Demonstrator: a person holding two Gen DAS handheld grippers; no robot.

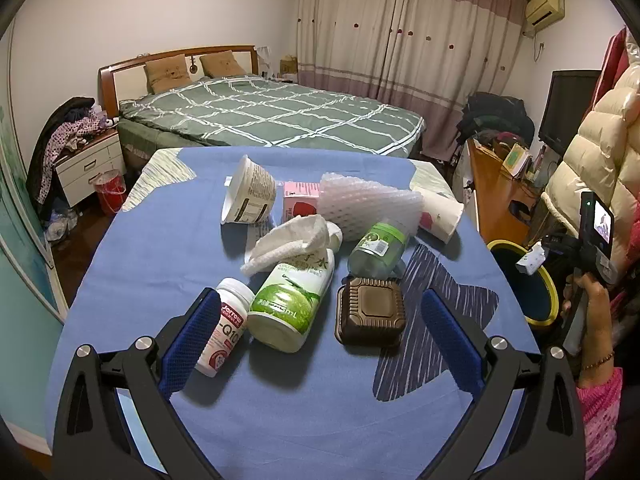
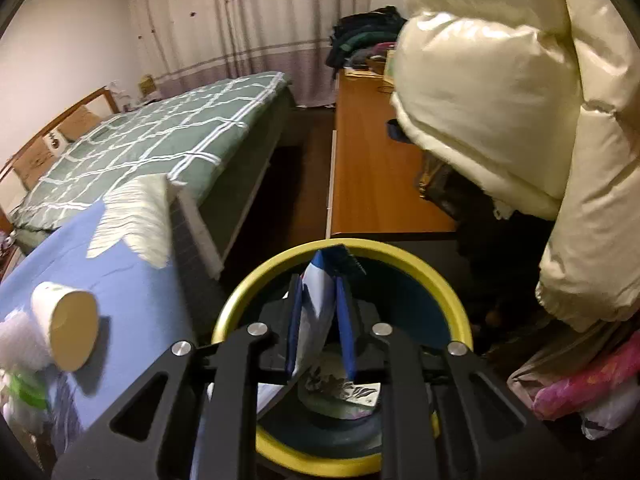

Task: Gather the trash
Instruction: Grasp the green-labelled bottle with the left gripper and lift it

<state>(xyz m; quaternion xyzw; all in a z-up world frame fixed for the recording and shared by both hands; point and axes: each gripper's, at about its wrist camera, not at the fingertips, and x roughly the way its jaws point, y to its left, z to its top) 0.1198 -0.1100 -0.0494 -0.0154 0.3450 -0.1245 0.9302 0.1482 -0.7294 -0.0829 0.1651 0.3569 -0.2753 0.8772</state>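
Our right gripper (image 2: 322, 312) has its blue pads (image 2: 345, 320) pressed against a white and blue paper packet (image 2: 316, 312), holding it directly over a yellow-rimmed trash bin (image 2: 448, 280). Flat printed wrappers (image 2: 340, 390) already lie in the bottom of the bin. The bin stands just beside the blue-covered table (image 2: 132, 280), between it and a wooden desk (image 2: 376, 176).

Our left gripper (image 1: 320, 320) hangs above the table with its blue fingers (image 1: 192, 336) spread wide and nothing between them. Below it lie a white supplement bottle (image 1: 224, 328), a green-labelled coconut water bottle (image 1: 292, 304) and a brown lidded box (image 1: 370, 314). Farther out we see a crumpled tissue (image 1: 292, 242), a clear bottle with a green label (image 1: 378, 250), white foam netting (image 1: 368, 202), a pink carton (image 1: 300, 200), a tipped yogurt tub (image 1: 250, 196) and a paper cup (image 1: 440, 214) on its side. A green-quilted bed (image 1: 272, 114) stands beyond the table.
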